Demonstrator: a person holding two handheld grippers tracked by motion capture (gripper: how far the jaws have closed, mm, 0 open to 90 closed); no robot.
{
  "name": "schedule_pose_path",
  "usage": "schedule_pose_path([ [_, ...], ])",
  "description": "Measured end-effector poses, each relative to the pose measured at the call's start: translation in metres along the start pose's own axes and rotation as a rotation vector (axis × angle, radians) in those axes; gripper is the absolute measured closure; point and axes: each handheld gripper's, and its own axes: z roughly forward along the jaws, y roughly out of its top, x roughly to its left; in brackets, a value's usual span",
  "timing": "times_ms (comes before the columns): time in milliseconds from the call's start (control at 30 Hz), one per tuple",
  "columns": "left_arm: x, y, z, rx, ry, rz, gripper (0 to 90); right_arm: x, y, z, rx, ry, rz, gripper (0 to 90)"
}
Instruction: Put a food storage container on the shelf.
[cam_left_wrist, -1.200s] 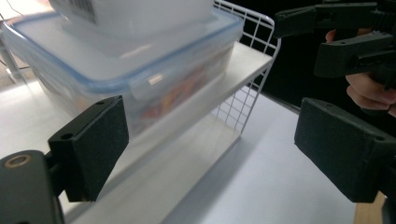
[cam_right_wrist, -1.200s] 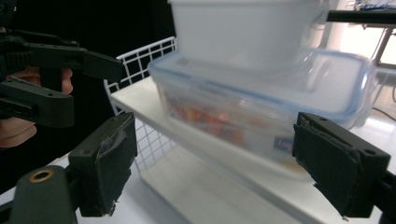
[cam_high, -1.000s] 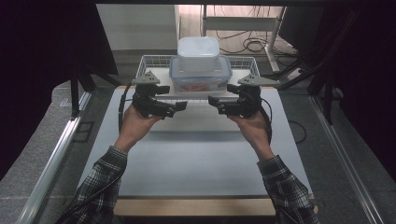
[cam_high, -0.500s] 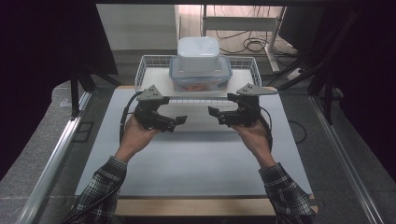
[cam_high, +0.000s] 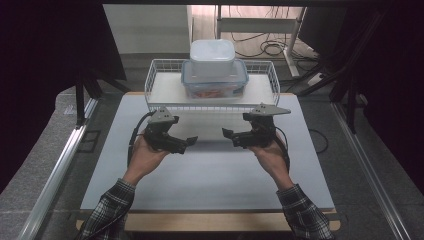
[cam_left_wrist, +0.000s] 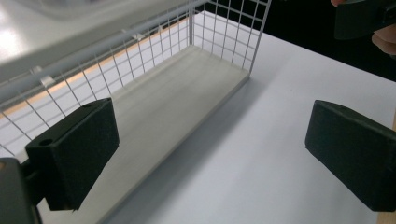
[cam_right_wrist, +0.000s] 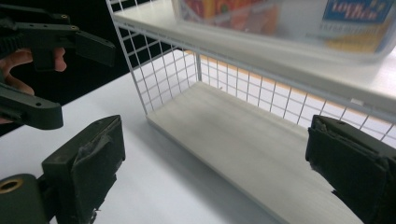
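A white wire rack (cam_high: 159, 87) stands at the back of the white table mat (cam_high: 210, 175). On its upper shelf sits a clear container with a blue-rimmed lid (cam_high: 214, 82), and a white lidded container (cam_high: 212, 56) is stacked on that. My left gripper (cam_high: 191, 142) and right gripper (cam_high: 227, 134) hang low over the mat just in front of the rack, tips turned toward each other. Both are open with nothing between their pads. The right jaws have just been opening. The left gripper (cam_left_wrist: 210, 154) and right gripper (cam_right_wrist: 215, 172) face the rack's bare lower board (cam_right_wrist: 243, 140).
A metal rail (cam_high: 60, 165) runs along the table's left side and another along the right. Dark drapes and stand legs flank the rack. The table's wooden front edge (cam_high: 210, 220) lies near the person's plaid sleeves.
Both hands have sunk from the level of the rack's upper shelf toward the mat and drawn back toward the person. The containers have not moved.
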Motion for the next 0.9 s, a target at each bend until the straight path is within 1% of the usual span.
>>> schedule_pose_path([
  [133,0.002,-0.011,0.004,0.004,0.003,-0.017,2.8,-0.002,-0.011,0.005,0.018,-0.010,-0.003,4.9],
  [333,0.002,-0.024,0.008,-0.008,0.019,-0.019,2.8,-0.008,-0.027,0.011,0.039,-0.018,0.016,4.8],
  [467,0.002,-0.034,0.014,-0.009,0.033,-0.025,2.8,-0.012,-0.039,0.017,0.056,-0.026,0.016,4.7],
  [533,0.002,-0.039,0.017,-0.003,0.036,-0.028,2.8,-0.015,-0.044,0.019,0.065,-0.042,0.009,4.5],
  [600,0.003,-0.042,0.020,0.019,0.038,-0.021,2.8,-0.017,-0.048,0.021,0.069,-0.048,0.011,4.4],
  [667,0.002,-0.045,0.022,0.020,0.043,-0.016,2.8,-0.019,-0.052,0.023,0.074,-0.055,0.012,4.0],
  [733,0.001,-0.047,0.023,0.020,0.038,-0.025,2.7,-0.020,-0.056,0.024,0.081,-0.059,0.014,3.5],
  [900,-0.001,-0.055,0.028,0.032,0.034,-0.031,2.3,-0.021,-0.063,0.027,0.093,-0.058,0.011,1.4],
])
